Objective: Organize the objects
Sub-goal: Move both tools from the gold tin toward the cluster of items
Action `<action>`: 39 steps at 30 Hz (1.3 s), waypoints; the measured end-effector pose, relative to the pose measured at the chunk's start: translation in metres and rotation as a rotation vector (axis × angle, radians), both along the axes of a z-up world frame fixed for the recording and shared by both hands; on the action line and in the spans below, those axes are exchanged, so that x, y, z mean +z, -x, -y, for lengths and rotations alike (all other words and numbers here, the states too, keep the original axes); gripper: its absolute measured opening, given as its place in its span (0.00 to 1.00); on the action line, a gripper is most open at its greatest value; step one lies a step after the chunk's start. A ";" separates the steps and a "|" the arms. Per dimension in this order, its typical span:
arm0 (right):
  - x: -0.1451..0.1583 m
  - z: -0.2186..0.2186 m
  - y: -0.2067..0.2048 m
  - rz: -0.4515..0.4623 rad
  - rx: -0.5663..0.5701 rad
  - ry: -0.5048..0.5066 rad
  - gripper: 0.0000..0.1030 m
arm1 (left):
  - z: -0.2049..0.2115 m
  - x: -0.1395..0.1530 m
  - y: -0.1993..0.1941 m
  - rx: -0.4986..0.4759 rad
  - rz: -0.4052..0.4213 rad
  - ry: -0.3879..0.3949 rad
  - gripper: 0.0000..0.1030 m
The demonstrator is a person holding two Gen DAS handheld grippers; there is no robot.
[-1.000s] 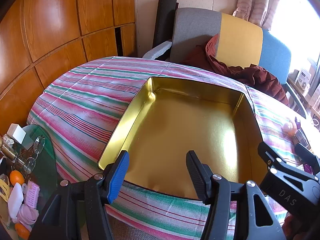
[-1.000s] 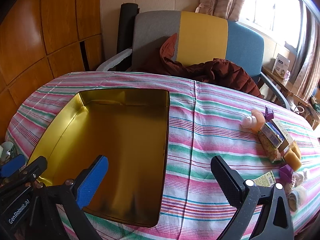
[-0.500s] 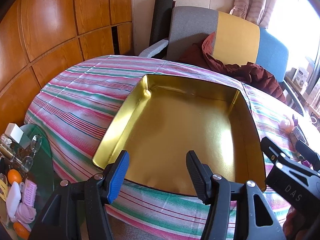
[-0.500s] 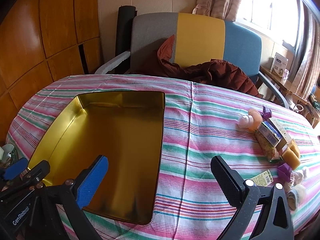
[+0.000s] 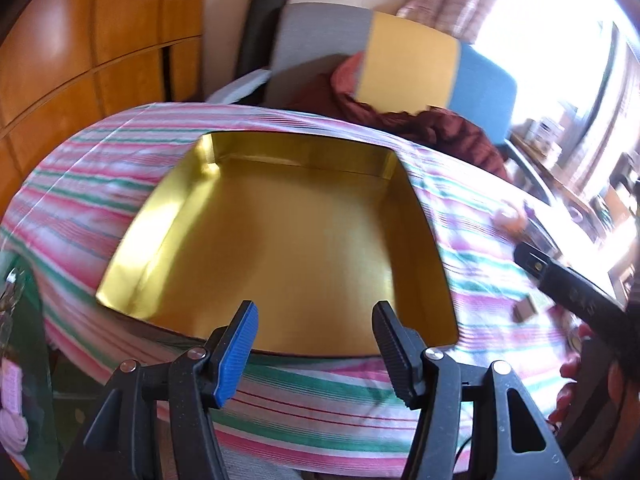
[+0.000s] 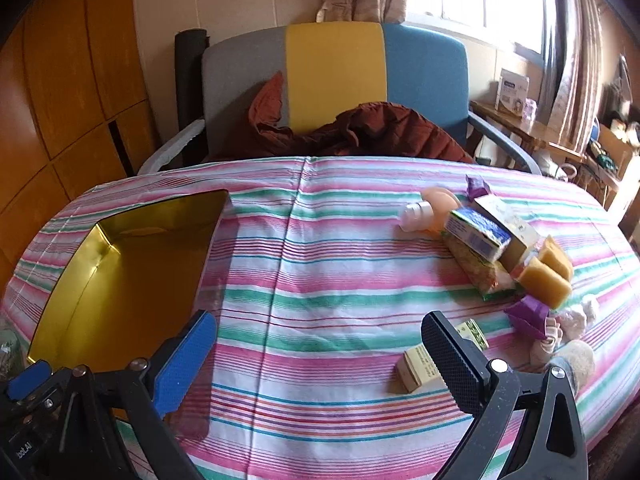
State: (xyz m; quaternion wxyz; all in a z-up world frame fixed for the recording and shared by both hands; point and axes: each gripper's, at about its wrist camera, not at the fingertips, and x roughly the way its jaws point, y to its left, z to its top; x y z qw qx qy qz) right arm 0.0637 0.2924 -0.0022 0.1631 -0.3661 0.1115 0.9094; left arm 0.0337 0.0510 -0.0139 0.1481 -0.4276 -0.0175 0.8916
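Observation:
An empty gold tin tray (image 5: 152,240) lies on the striped tablecloth; it also shows at the left of the right wrist view (image 6: 64,280). My left gripper (image 5: 316,348) is open and empty at the tray's near edge. My right gripper (image 6: 320,356) is open and empty above the cloth, right of the tray. A cluster of small items lies at the right: a peach bottle (image 6: 428,208), a blue box (image 6: 476,236), yellow sponges (image 6: 548,276), a purple piece (image 6: 528,316) and a small yellow packet (image 6: 416,364) beside my right finger (image 6: 452,360).
A grey, yellow and blue chair (image 6: 336,76) with a rust-red jacket (image 6: 360,132) stands behind the table. Wooden panels (image 6: 60,100) line the left wall. A cluttered side table (image 5: 16,360) sits low at the left. The table edge runs close below both grippers.
Both grippers have swung to the right. The tray has slid left in both views and the item cluster has come nearer the middle of the right wrist view. Both grippers stay open.

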 end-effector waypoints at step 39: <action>-0.069 -0.186 -0.120 0.055 -0.474 0.105 0.70 | -0.194 -0.009 -0.022 -0.680 0.054 0.063 0.67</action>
